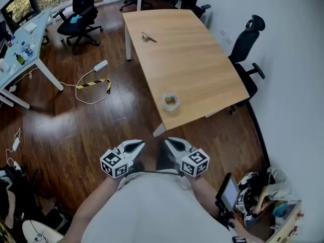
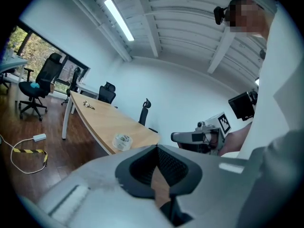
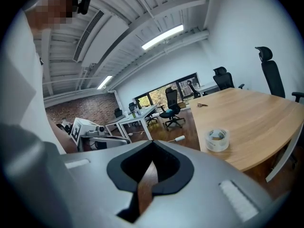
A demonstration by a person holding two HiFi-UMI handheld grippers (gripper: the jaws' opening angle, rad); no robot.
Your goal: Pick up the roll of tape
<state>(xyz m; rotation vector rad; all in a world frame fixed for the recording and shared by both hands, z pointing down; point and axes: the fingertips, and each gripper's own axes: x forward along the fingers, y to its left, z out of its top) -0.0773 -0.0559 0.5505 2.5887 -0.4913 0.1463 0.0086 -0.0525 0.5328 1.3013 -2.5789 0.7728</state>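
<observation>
The roll of tape (image 1: 170, 102) sits at the table's (image 1: 192, 59) near edge. Open floor (image 1: 101, 130) lies between it and the left gripper (image 1: 137, 147) and right gripper (image 1: 169, 144), the 2 pressed together, empty.

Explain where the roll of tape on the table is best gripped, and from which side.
Probably its ring wall: the roll of tape lies flat, hole up, by the near edge of the table. Come down from above on the person's side, one jaw in the hole, one outside. The right gripper is shut, so open it first.
</observation>
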